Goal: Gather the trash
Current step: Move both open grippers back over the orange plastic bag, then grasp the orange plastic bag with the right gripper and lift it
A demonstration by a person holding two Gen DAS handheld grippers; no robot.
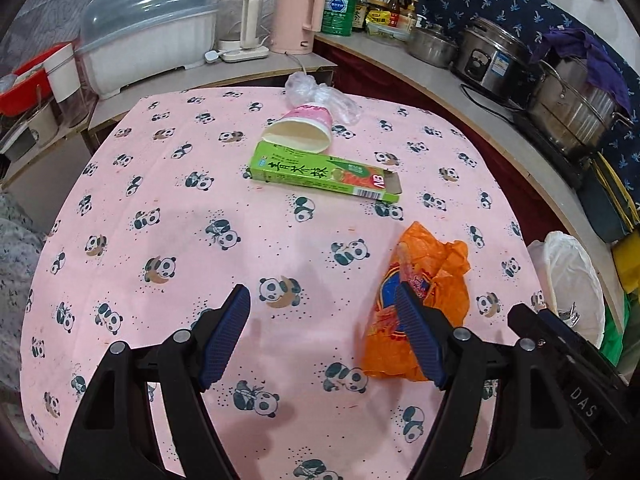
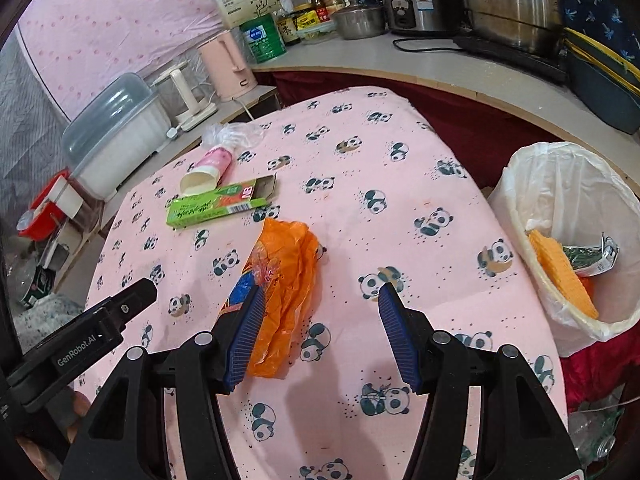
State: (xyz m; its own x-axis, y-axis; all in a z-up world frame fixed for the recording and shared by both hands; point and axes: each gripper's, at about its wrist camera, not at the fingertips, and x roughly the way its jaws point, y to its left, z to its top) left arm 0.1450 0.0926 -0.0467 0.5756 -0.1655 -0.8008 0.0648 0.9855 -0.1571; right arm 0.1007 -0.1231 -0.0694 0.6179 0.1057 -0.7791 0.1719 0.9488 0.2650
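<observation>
1. Table (image 1: 160, 208), pink panda-print cloth, fills both wrist views. Counter behind it carries a pink kettle (image 1: 298, 18), a clear-lidded dish box (image 1: 148, 28) and steel pots (image 1: 568, 104).
2. Trash bin (image 2: 516, 184), white liner, stands off the table's right edge. Inside: a flat orange piece and a crumpled green-and-silver wrapper.
3. Left gripper (image 1: 322, 304): pitched steeply down over the near part of the table, jaws spread, only bare cloth between them. Its right-hand pad sits in front of the orange bag; can't tell if it touches.
4. Right gripper (image 2: 320, 300): same steep downward pitch, just beside the left one, whose black body shows at the left edge of the right wrist view. Jaws apart, nothing pinched. The left-hand pad overlaps the bag's near end; contact unclear.
5. Orange plastic bag (image 2: 284, 288), crumpled, printed blue and red, lies flat on the cloth near both sets of fingers, partly inside the right gripper's gap.
6. Green carton (image 1: 324, 178), one end flap open, lies flat near mid-table, beyond the bag.
7. Pink paper cup (image 1: 300, 128) on its side, mouth toward the cameras, just behind the carton and touching it.
8. Clear crumpled plastic (image 1: 320, 94) behind the cup, at the far table edge.
</observation>
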